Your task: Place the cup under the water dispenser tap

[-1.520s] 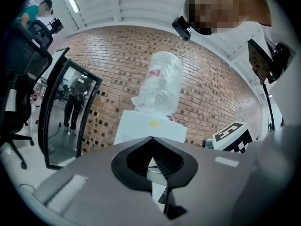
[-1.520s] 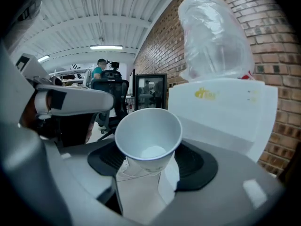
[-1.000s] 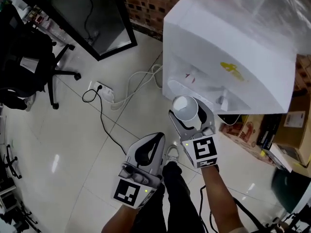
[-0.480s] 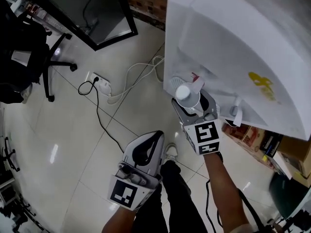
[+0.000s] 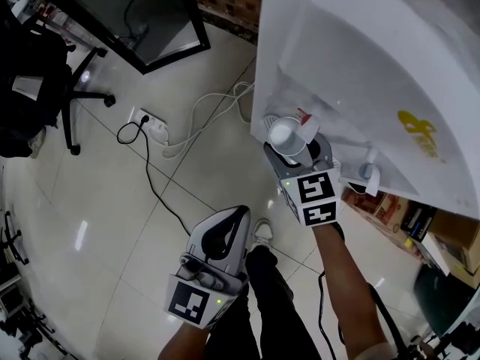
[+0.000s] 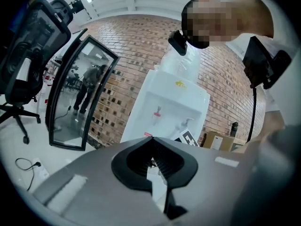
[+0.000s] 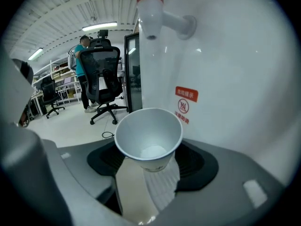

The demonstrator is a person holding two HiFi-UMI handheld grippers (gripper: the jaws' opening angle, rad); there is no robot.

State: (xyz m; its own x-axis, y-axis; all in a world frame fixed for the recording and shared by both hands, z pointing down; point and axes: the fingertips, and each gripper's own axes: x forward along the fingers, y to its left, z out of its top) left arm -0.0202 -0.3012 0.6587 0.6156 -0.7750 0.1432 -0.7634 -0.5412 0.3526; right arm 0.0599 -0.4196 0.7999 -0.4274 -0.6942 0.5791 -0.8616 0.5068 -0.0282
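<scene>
The right claw (image 5: 294, 148) holds a white cup (image 5: 284, 134) upright close beside the water dispenser's (image 5: 360, 58) red tap (image 5: 304, 117).

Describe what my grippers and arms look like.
The left claw and right claw are pale grey shells with black ribbed pads inside. Each carries a white cube printed with black square markers, plus a small green light. The forearms are bare, no sleeves showing; a black cable runs beside the right one.
</scene>
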